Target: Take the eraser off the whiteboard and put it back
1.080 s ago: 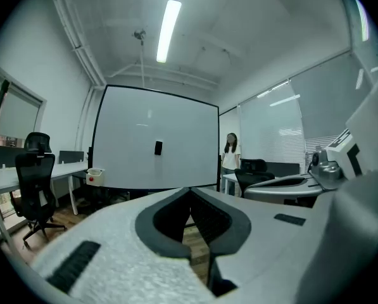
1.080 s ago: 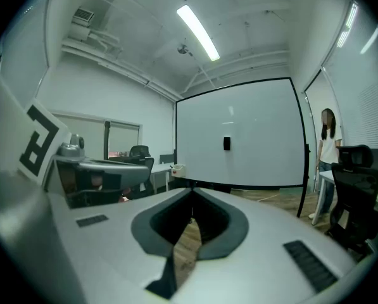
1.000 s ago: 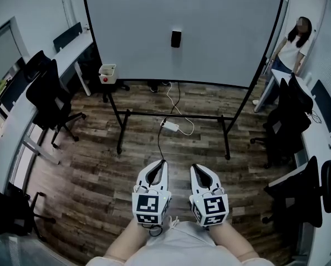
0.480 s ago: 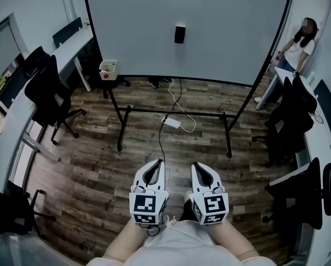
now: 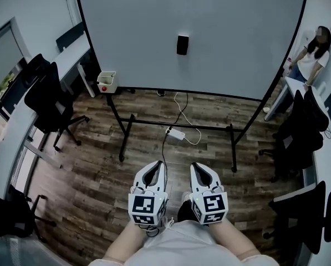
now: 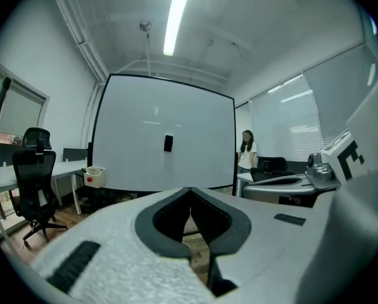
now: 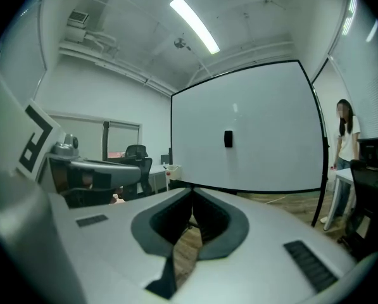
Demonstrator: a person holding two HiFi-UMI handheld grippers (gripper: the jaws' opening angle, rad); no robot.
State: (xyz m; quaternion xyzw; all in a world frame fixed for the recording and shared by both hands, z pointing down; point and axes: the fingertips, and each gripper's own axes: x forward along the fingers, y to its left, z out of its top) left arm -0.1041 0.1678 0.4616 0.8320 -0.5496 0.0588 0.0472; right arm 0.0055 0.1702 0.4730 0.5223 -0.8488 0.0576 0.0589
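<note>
A small black eraser (image 5: 182,45) clings to the middle of a large whiteboard (image 5: 226,49) on a black wheeled stand; it also shows as the eraser (image 6: 168,143) and the eraser (image 7: 228,139) in the two gripper views. My left gripper (image 5: 157,165) and right gripper (image 5: 197,168) are held side by side close to my body, well short of the board. Both are shut with nothing between their tips, as the left gripper (image 6: 189,190) and the right gripper (image 7: 192,196) show in their own views.
A white power strip (image 5: 177,133) and cable lie on the wood floor between the stand's legs. A small white bin (image 5: 106,81) hangs at the board's lower left. Black office chairs (image 5: 47,101) and desks line both sides. A person (image 5: 314,57) stands at the far right.
The whiteboard and eraser have grown larger and shifted in view as I came closer. Both grippers keep the same pose side by side, still shut.
</note>
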